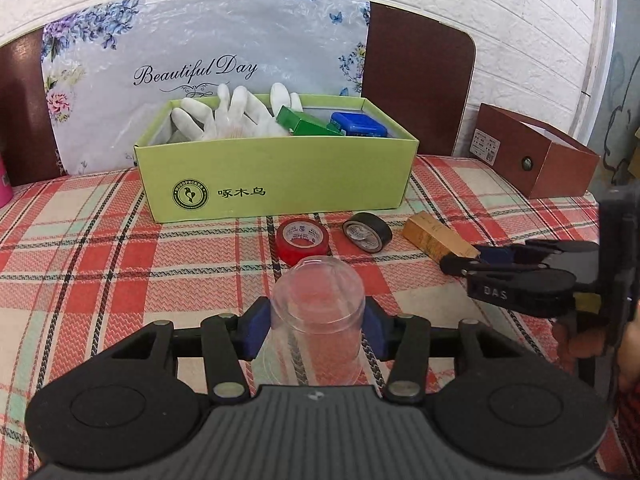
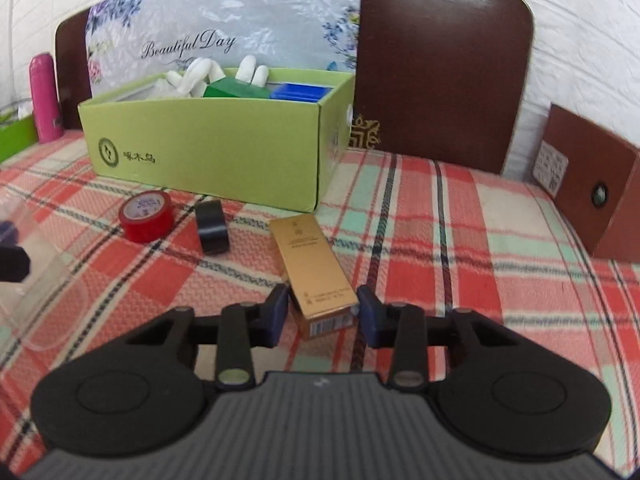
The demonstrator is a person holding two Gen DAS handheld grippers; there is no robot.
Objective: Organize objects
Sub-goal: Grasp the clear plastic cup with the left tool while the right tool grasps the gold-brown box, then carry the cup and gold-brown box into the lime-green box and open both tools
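My left gripper (image 1: pixel 318 330) is shut on a clear plastic cup (image 1: pixel 318 312), upside down, its pads pressing both sides. A green cardboard box (image 1: pixel 276 176) stands behind it and holds white gloves (image 1: pixel 224 114), a green box (image 1: pixel 306 122) and a blue box (image 1: pixel 358 124). A red tape roll (image 1: pixel 302 238) and a black tape roll (image 1: pixel 367 233) lie in front of the green cardboard box. My right gripper (image 2: pixel 323 314) is open, its pads on either side of a gold carton (image 2: pixel 314 276) lying on the plaid cloth, a small gap at each side.
A brown box (image 1: pixel 536 156) stands at the right, also in the right wrist view (image 2: pixel 592 184). A pink bottle (image 2: pixel 46 98) stands at the far left. A dark chair back (image 2: pixel 436 64) and a floral bag (image 1: pixel 204 68) rise behind the green cardboard box.
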